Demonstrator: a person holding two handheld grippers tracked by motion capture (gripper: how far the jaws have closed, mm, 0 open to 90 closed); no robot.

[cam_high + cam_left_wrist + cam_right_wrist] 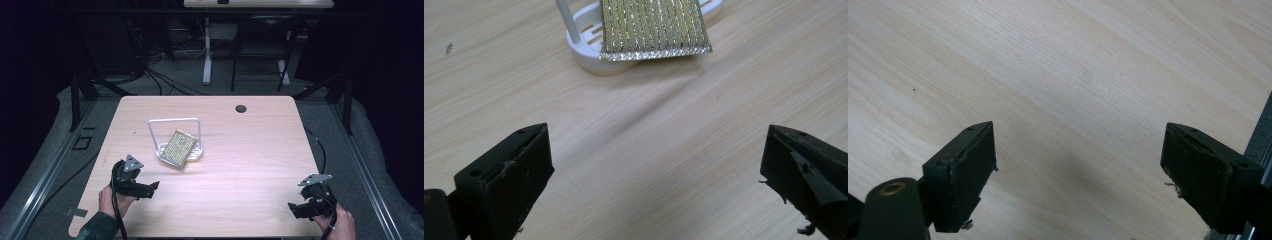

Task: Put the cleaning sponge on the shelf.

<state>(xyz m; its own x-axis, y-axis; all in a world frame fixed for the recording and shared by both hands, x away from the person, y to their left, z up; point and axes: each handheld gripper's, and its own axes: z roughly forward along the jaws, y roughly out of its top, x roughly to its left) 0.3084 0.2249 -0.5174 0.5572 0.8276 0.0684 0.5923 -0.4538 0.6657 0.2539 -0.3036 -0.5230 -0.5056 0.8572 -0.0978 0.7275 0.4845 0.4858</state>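
A glittery gold-green pad (178, 148) leans tilted on a white wire rack (175, 136) in the middle of the wooden table (240, 165). The left gripper view looks at the pad's lower edge (655, 30) and the rack's base (586, 47) from close by. My left gripper (154, 189) sits near the table's front left, short of the rack, jaws wide apart with bare wood between them. At the front right corner my right gripper (292, 207) is open too, over bare tabletop (1073, 100).
A round cable hole (241, 108) lies near the table's far edge. Beyond the table stand desk legs (207, 50) and floor cables in a dark room. The table's right edge (1258, 130) runs close beside my right gripper.
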